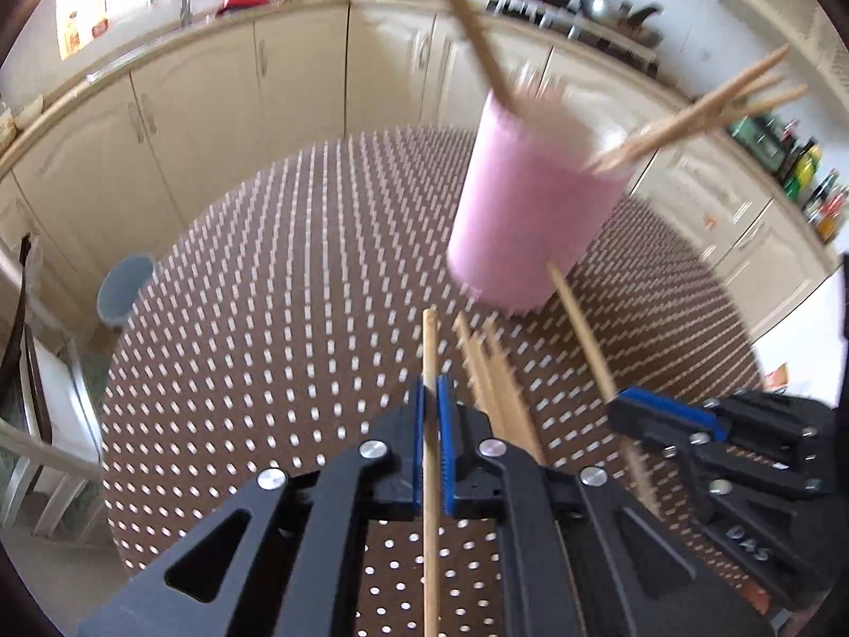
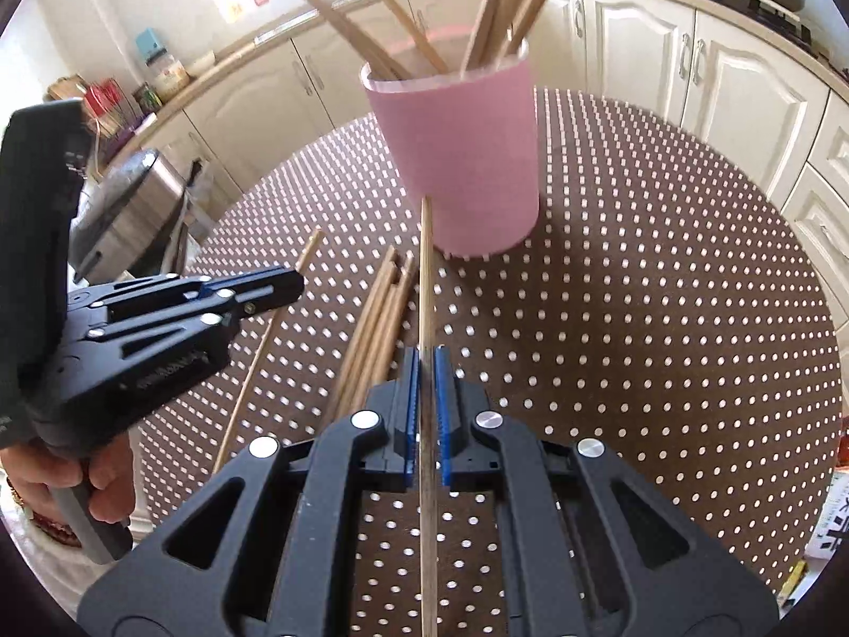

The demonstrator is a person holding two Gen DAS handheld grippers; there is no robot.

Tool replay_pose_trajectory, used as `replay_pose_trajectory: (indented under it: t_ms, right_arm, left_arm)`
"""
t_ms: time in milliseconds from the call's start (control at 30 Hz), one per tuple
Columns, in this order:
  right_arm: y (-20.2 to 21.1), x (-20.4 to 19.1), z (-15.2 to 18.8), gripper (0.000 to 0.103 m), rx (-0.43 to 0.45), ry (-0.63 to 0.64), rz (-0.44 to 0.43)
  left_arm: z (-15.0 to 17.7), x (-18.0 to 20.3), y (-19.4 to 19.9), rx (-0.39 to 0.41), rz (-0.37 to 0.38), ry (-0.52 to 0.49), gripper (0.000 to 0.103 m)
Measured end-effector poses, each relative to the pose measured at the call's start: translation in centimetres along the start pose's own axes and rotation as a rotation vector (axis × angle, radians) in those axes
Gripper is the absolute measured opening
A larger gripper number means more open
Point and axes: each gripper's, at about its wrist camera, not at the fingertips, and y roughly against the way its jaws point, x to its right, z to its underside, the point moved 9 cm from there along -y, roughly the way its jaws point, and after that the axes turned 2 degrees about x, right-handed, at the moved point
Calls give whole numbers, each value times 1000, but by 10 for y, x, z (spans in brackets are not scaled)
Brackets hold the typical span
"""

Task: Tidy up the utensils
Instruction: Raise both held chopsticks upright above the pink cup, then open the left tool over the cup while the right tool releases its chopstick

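1. Left gripper [image 1: 431, 398] of mine is clamped on one wooden chopstick [image 1: 430, 350], its blue pads [image 1: 444, 424] pressed to either side of the shaft, the tip pointing toward 12 o'clock in the left wrist view.
2. My right gripper [image 2: 427, 371] is likewise closed on a second chopstick [image 2: 426, 276], whose tip reaches the foot of the pink holder [image 2: 467, 159] at 12 o'clock.
3. Both sticks look thin, light and stiff, with smooth round shafts that could pivot or slide between the pads; I judge a hold near mid-length, square across the shaft, steadies them best for tipping into the cup.
4. Loose chopsticks [image 2: 377, 318] lie in a bundle on the table just at 11 o'clock of my right gripper, between the two tools.
5. Several chopsticks already stand leaning in the pink holder, which looks light and tall enough to tip if nudged at the rim.
6. Everything rests on a round table under a brown dotted tablecloth [image 2: 663, 345]; cream kitchen cabinets [image 1: 212, 122] curve behind, and a grey bucket [image 1: 124, 292] sits on the floor at 9 o'clock in the left view.
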Motion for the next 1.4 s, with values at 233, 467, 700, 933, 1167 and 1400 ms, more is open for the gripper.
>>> replay_pose_trajectory:
  t_ms: [233, 467, 700, 933, 1167, 1400]
  right_arm:
    - [41, -15, -24, 7, 137, 10, -35]
    - [89, -28, -47, 7, 290, 32, -53]
    - [131, -32, -72, 7, 429, 47, -37]
    - [165, -33, -103, 7, 564, 45, -9]
    - [182, -30, -132, 6, 689, 38, 81]
    - [184, -21, -144, 6, 766, 23, 120]
  left_arm:
    - [-42, 6, 75, 222, 62, -31, 6]
    - [-62, 14, 138, 439, 107, -42, 6]
    - [-81, 36, 180, 636, 129, -47, 6]
    - [-118, 52, 198, 753, 130, -32, 6]
    - [-159, 63, 198, 838, 128, -21, 6]
    - [-181, 73, 187, 902, 93, -13, 6]
